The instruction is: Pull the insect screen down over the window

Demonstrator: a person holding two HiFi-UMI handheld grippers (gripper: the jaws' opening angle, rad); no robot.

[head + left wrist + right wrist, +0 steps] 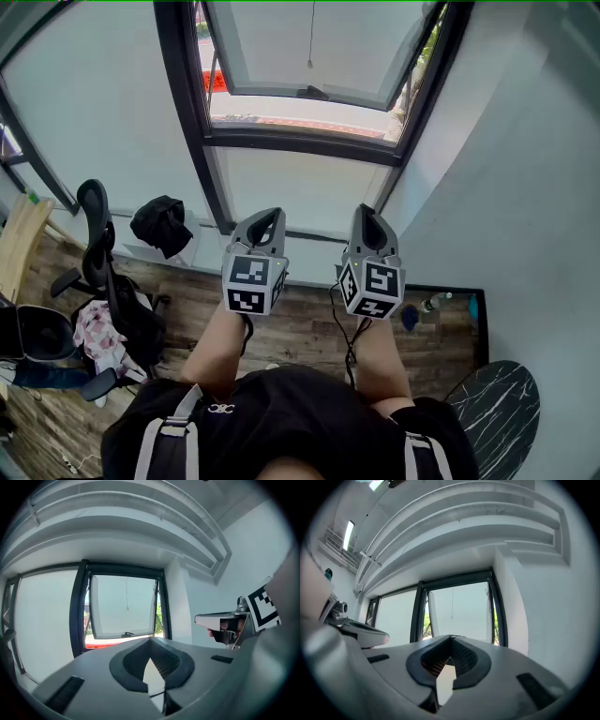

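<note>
Screen cord (311, 37) hangs in window (300, 141), untouched; left tool (273, 214) and right tool (367, 211), closed and empty, face it, likely staged to reach.

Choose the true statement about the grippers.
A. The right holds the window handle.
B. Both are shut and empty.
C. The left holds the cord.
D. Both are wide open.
B: the left gripper and the right gripper each show jaws together with nothing between them, and the cord hangs free.
</note>
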